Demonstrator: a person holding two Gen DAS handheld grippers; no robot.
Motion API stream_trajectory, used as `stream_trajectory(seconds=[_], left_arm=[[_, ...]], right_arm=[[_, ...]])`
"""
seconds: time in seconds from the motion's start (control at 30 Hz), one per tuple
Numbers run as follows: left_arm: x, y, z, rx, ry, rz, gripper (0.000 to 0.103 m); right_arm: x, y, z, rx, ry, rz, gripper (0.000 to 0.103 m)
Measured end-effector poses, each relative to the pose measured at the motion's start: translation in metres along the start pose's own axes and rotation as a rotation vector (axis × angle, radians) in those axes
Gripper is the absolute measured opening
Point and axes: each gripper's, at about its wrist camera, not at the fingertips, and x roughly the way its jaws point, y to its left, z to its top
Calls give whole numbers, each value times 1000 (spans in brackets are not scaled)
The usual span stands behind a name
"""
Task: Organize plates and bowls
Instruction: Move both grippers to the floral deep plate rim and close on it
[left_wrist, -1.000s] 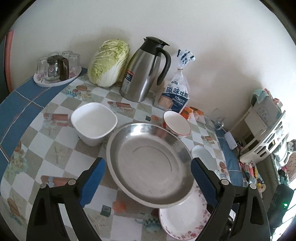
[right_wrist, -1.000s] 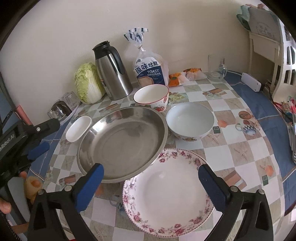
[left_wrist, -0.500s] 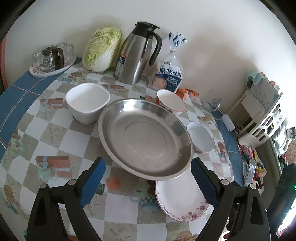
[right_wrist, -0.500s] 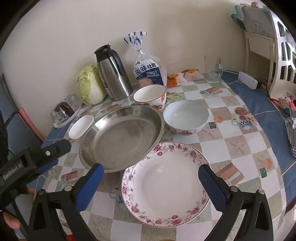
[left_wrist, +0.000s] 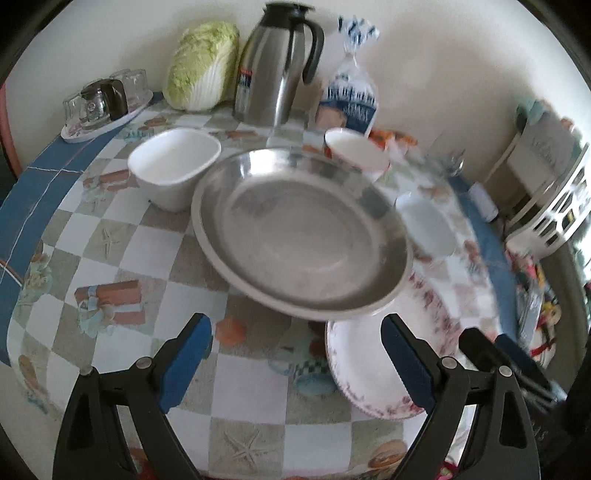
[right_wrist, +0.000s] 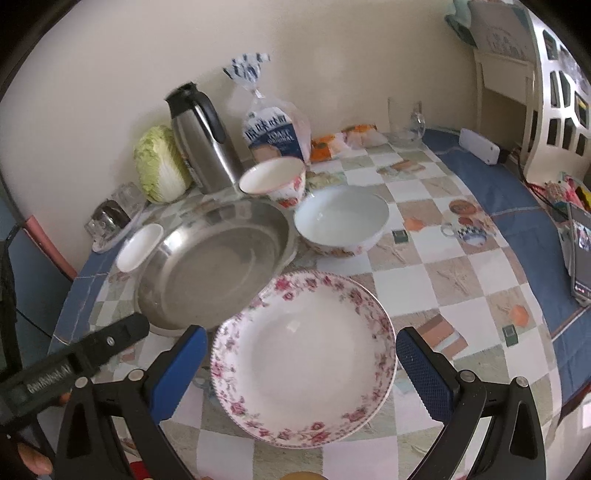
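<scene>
On a checked tablecloth (right_wrist: 391, 284) against a cream wall (right_wrist: 110, 74), steel pan (left_wrist: 299, 232), floral plate (right_wrist: 303, 354), both jaws spread wide, empty.

Left gripper (left_wrist: 296, 349): black angular frame, blue textured pads (left_wrist: 186, 360), silver screws set beside each pad. Right gripper (right_wrist: 301, 363): identical build; white lettering is printed on the left gripper's black body.

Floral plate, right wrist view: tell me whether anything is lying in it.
No, the floral plate shows a bare white centre with nothing in it.
</scene>
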Motion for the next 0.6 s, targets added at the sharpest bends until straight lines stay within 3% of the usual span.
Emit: stream_trajectory(seconds=[0.33,0.6], left_arm=[[23,-6,-13,-14,129,16,93],[42,-15,-16,-13,142,-11,93]], right_arm=[[31,-45,-11,139,187,-78,103],[44,-65,-17,216,235,-68,103]])
